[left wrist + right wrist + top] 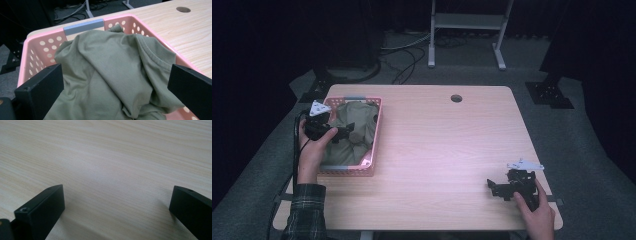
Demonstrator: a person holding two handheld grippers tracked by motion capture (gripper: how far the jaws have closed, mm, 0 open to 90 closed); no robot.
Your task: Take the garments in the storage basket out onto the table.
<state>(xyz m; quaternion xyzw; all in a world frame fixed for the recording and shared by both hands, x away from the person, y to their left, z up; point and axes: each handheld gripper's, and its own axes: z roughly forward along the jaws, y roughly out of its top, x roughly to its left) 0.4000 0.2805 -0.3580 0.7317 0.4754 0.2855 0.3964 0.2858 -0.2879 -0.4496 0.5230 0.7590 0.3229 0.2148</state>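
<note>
Dark room all round, and a pale wooden table [442, 150] under my cameras. At its left end I've got a pink perforated basket [377, 131] with a crumpled olive-green T-shirt [112, 72] heaped inside, its ribbed collar turned toward the basket's right wall. My left gripper [343, 133] hangs over the basket's left side, jaws spread wide either side of the cloth, nothing pinched between them. A grey strip [83, 26] caps the basket's far rim. Well away from the basket, at the table's near right corner, my right gripper [496, 187] sits low over bare wood, jaws wide apart, empty. Beyond the basket's far end to the right, a round cable hole [456, 98].
</note>
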